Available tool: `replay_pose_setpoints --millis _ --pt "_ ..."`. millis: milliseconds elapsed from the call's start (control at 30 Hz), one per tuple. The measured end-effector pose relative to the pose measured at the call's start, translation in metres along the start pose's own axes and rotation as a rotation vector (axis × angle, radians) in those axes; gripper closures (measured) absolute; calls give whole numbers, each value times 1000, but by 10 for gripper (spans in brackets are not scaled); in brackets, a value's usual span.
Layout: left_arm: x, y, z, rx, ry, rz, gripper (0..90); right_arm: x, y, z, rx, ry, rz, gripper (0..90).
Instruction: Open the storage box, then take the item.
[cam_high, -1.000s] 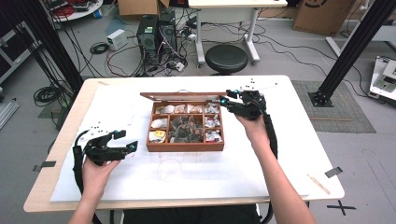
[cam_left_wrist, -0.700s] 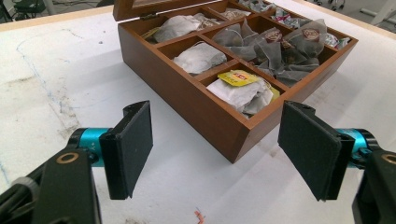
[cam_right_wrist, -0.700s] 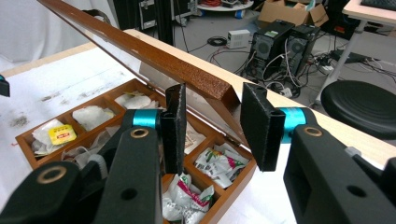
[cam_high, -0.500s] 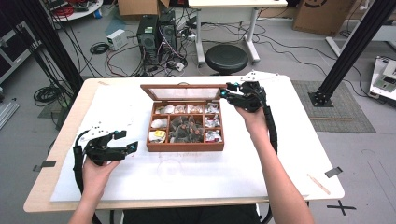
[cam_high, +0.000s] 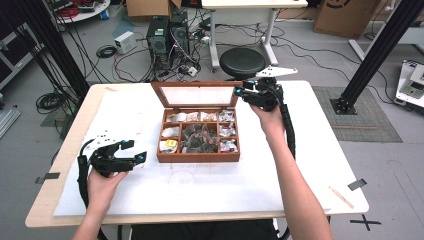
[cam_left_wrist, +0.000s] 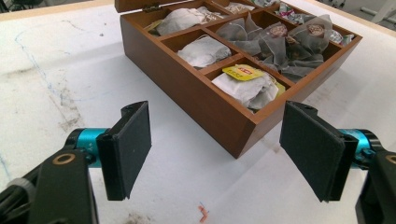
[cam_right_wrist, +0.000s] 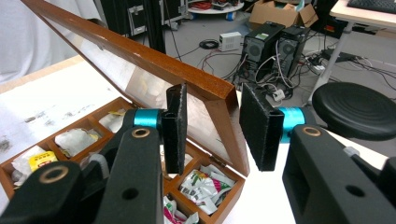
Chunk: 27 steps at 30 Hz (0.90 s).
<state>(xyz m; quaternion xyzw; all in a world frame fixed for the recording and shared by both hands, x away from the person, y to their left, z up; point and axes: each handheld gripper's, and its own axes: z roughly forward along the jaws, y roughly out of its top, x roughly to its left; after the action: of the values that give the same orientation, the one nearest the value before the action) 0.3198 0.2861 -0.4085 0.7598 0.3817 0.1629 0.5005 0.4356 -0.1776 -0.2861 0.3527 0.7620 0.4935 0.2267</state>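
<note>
Beyond my counter (cam_high: 310, 165) a round black stool (cam_high: 242, 61) stands on the grey floor, close to the legs of a white desk (cam_high: 252, 4). Left of it two black computer towers (cam_high: 167, 32) sit among tangled cables (a small white box (cam_high: 125, 41) lies nearby). A cardboard box (cam_high: 345, 17) rests further right.

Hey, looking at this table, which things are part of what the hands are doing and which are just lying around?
In the job:
- wooden tea box
- its glass lid, corner gripped by the right tongs
- tea bags inside
- left tongs, open beside the box

Lying about:
- black stool
- computer towers
- floor cables
- cardboard box
</note>
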Motion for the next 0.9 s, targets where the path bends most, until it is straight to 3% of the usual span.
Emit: replay_pose_setpoints --millis 233,500,767,900 --pt "-2 -2 -4 -34 27 -4 250 -1 1 1 3 -1 6 629" --pt "-3 -1 -6 -43 24 4 250 -3 4 3 1 -6 15 628" --pt "-5 1 -3 -42 9 10 250 -2 4 3 3 -7 14 619" --pt "-4 5 -2 -31 -25 -21 249 -1 4 2 2 -6 13 619"
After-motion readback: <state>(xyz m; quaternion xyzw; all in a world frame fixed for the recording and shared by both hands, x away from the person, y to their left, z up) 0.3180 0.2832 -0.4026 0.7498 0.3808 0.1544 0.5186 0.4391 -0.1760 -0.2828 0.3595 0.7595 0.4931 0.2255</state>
